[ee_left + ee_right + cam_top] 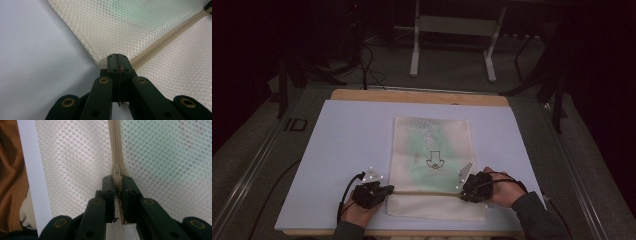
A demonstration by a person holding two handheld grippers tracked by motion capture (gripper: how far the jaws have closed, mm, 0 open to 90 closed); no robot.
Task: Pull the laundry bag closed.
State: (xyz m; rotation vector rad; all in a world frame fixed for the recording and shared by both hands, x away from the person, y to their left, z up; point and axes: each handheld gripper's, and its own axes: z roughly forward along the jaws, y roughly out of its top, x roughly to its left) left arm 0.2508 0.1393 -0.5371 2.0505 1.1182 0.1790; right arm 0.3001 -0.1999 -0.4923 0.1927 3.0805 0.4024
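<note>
We see the mesh bag (432, 165) flat on the near middle of the table (347, 145). Our left gripper (117, 58) is clamped on the bag's left zipper end; our right gripper (117, 181), nearly closed, pinches the zipper pull (116, 170). We judge the pull could slip out, or the mesh bunch and jam.

Light: dim, the room's edges were near black.
Floor (452, 75): grey, crossed by dark cables (369, 67).
Furniture: a pale metal frame (454, 30) stood beyond the table (347, 135).
</note>
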